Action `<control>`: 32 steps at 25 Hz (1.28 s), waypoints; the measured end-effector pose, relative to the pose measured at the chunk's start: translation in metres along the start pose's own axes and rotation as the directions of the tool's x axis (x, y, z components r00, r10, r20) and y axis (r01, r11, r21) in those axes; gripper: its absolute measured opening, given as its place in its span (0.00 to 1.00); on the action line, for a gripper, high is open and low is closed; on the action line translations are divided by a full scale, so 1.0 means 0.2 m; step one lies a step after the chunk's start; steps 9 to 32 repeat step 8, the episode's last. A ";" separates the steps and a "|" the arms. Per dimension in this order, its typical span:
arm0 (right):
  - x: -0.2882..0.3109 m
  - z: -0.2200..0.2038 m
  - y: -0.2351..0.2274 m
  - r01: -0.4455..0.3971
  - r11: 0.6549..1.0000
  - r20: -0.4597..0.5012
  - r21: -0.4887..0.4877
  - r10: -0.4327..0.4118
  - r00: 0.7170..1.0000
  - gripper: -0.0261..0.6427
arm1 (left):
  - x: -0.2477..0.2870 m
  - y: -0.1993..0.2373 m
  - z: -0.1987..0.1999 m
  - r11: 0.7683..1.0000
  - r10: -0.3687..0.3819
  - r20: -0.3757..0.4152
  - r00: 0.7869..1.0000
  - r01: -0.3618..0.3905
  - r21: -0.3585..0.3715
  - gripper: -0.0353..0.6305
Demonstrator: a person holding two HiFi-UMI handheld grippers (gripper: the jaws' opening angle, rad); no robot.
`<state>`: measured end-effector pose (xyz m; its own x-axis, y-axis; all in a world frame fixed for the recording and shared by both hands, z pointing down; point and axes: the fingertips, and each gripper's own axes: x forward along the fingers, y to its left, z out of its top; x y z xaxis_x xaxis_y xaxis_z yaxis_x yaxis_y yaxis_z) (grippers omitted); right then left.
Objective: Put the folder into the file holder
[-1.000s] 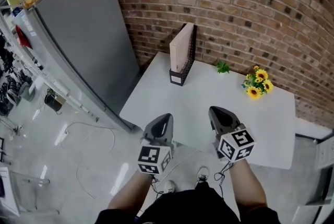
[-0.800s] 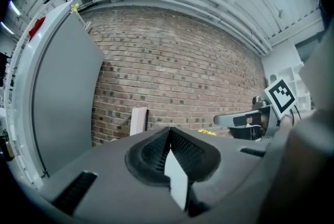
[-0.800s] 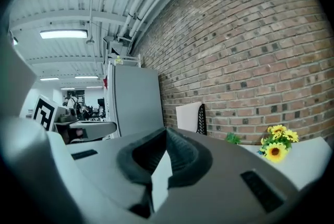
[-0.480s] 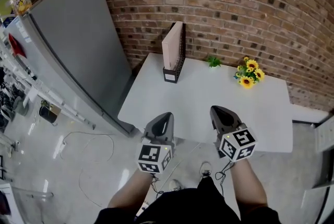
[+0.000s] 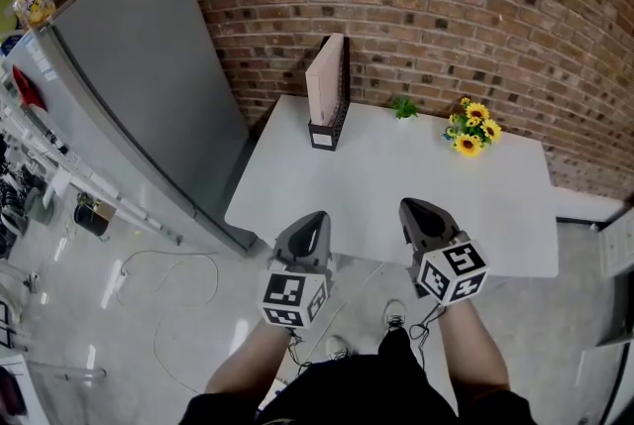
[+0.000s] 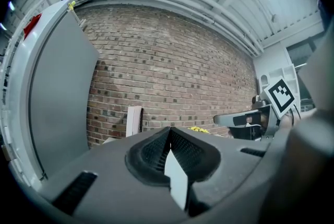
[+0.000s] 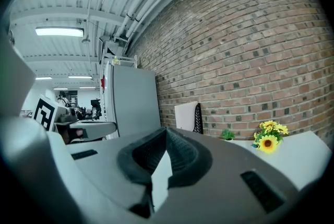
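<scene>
Only cam drifts: beige folder already in black mesh file holder, far left; left tool & right tool stay pressed together, empty, so task prob. done.

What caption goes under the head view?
Left gripper and right gripper, both shut, near a table with a folder in its holder and flowers.

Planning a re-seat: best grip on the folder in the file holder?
Top edge of the folder, coming from above with the jaws across its thin side. It stands upright with that edge exposed, while the file holder boxes in its base.
</scene>
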<state>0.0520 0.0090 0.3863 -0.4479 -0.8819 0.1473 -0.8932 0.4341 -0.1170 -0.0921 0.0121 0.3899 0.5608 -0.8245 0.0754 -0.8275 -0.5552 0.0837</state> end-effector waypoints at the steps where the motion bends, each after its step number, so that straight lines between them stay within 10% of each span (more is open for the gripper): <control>1: 0.00 0.00 0.00 0.001 1.000 -0.001 0.000 -0.001 1.000 0.04 | 0.00 0.00 0.00 1.000 0.000 0.001 1.000 0.000 -0.002 0.06; 32: 0.03 0.02 0.01 0.006 1.000 0.000 -0.001 -0.006 1.000 0.04 | 0.01 0.04 0.01 1.000 -0.004 0.002 1.000 0.004 -0.008 0.06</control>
